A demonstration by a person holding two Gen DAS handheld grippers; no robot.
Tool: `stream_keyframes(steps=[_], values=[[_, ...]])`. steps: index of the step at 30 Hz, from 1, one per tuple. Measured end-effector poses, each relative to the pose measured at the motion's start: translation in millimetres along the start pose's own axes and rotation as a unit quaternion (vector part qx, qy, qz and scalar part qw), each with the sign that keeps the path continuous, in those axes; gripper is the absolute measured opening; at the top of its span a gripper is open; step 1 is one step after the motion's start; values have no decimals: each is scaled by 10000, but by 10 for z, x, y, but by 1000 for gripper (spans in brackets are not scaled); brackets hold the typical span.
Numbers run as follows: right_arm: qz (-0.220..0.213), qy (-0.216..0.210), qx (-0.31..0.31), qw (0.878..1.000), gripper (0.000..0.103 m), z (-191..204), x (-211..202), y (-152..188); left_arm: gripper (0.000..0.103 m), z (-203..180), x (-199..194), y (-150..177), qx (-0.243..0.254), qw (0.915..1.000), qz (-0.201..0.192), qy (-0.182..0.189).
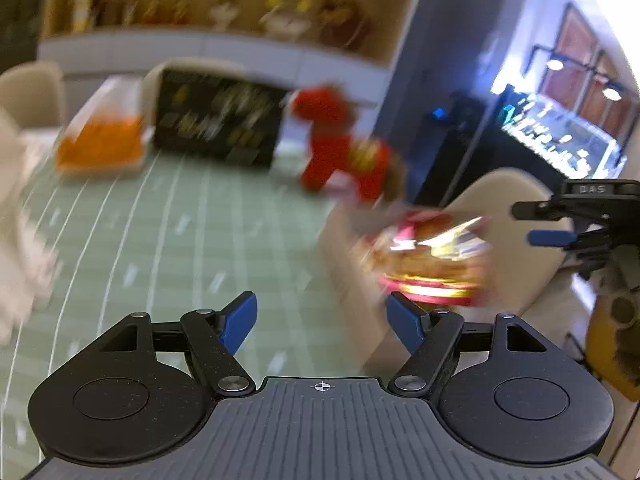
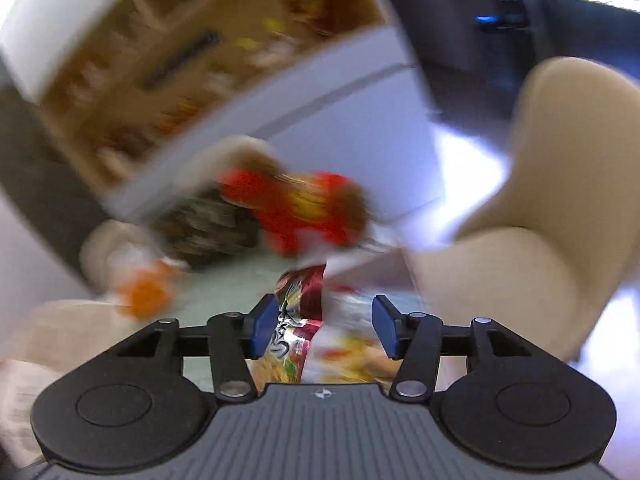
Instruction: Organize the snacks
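Note:
A red and yellow snack bag (image 1: 432, 264) is blurred in the air off the right side of the green table (image 1: 180, 248), between my two grippers. My left gripper (image 1: 322, 322) is open and empty above the table, to the left of the bag. My right gripper (image 2: 324, 326) is open, and the same snack bag (image 2: 316, 344) lies between its blue pads and touches the left pad (image 2: 264, 326). The right gripper also shows at the right edge of the left wrist view (image 1: 560, 224). Both views are strongly blurred.
At the table's far end stand a clear box with orange contents (image 1: 102, 140), a black box of snacks (image 1: 220, 120) and a red plush toy (image 1: 340, 144). A beige chair (image 2: 540, 216) stands at the table's right side. Something white (image 1: 20, 220) lies at the left.

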State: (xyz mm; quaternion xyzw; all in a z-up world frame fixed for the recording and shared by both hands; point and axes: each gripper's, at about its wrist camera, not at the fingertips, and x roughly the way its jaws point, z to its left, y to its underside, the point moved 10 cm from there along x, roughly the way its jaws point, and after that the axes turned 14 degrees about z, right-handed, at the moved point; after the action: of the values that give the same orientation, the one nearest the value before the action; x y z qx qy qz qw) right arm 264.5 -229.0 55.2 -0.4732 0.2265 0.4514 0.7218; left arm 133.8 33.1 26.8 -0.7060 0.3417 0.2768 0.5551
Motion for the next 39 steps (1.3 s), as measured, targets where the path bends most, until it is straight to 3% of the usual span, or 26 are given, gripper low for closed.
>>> stream_keyframes(steps=[5, 8, 13, 18, 22, 28, 39], values=[[365, 416, -332, 9979, 53, 44, 266, 842, 78, 175, 201, 565, -28, 9993, 352, -142], [566, 731, -671, 9935, 61, 237, 419, 1363, 78, 133, 294, 739, 259, 9985, 431, -214], [802, 1307, -1343, 9790, 61, 490, 699, 1989, 78, 218, 396, 937, 687, 9937, 541, -696], [476, 1583, -1624, 9728, 79, 634, 812, 2068, 78, 257, 461, 972, 824, 9929, 303, -801], [308, 1757, -1222, 9764, 102, 455, 848, 2046, 83, 255, 538, 916, 847, 9914, -38, -1000], [-293, 1824, -1152, 9760, 103, 280, 787, 1974, 85, 240, 558, 893, 888, 9913, -16, -968], [-381, 1812, -1157, 9759, 103, 298, 773, 1979, 90, 235, 600, 862, 849, 9914, 9, -995]])
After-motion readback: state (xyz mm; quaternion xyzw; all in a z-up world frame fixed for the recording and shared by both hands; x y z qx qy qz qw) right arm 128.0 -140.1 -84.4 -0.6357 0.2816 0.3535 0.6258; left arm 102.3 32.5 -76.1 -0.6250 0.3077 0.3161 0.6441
